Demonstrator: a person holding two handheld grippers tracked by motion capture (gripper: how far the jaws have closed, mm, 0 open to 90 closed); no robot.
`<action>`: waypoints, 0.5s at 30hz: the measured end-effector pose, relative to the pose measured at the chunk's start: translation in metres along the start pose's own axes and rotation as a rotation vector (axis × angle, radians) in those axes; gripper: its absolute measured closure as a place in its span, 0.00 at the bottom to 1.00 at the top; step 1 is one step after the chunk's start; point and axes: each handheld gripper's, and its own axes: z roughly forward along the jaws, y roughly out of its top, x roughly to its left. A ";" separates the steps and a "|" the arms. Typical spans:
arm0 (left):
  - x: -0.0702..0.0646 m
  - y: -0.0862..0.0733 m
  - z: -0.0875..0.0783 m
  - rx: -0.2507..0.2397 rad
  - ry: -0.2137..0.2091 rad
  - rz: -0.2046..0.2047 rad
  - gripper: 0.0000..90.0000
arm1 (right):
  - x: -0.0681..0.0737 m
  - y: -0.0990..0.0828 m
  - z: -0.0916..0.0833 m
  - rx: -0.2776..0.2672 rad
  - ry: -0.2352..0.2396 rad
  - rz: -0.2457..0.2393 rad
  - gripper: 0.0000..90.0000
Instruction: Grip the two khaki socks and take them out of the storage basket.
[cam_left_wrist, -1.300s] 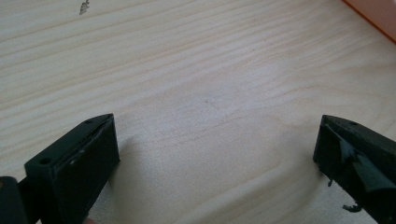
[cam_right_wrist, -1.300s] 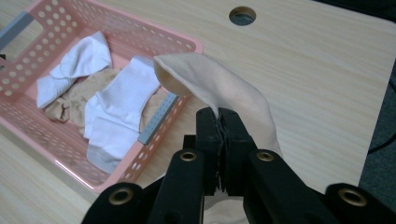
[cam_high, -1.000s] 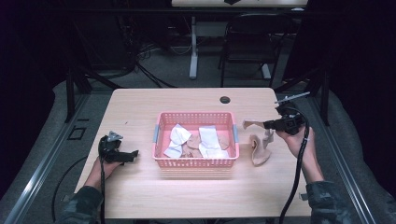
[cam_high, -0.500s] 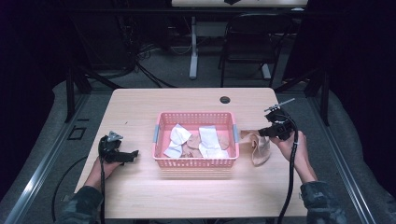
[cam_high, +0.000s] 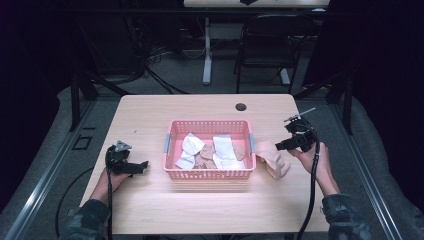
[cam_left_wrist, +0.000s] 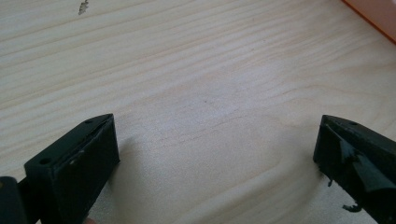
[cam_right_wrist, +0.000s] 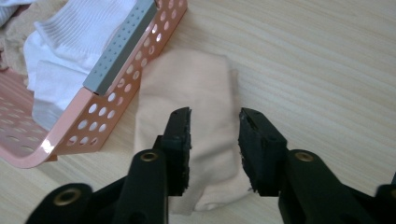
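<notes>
A pink plastic basket (cam_high: 210, 123) (cam_right_wrist: 88, 126) stands mid-table and holds white socks (cam_high: 222, 146) (cam_right_wrist: 70, 37) and beige ones. One beige sock (cam_high: 272, 157) (cam_right_wrist: 196, 93) lies flat on the wood just right of the basket. My right gripper (cam_high: 279, 146) (cam_right_wrist: 215, 114) hovers low over it. Its jaws have just been opening and stand apart, with the sock below the gap and not pinched. Left of the basket, my left gripper (cam_high: 142, 165) (cam_left_wrist: 215, 135) rests on the table, open wide over bare wood.
A round black cable hole (cam_high: 241, 106) sits near the table's far edge. A dark chair (cam_high: 270, 45) stands behind the table. Bare wood stretches in front of the basket and at the left side.
My right gripper came down and slightly toward the basket with the beige sock, then let it go; the sock now lies flat on the table. The left gripper kept still.
</notes>
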 end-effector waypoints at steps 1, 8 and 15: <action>0.000 0.000 0.000 0.000 0.000 0.000 0.00 | -0.002 -0.001 -0.001 0.001 0.004 -0.001 0.67; 0.000 0.000 0.000 0.000 -0.001 0.001 0.00 | -0.014 -0.013 -0.001 -0.017 -0.004 0.034 0.45; 0.000 0.000 0.000 0.000 -0.001 -0.002 0.00 | -0.029 -0.039 0.009 -0.003 -0.032 0.067 0.20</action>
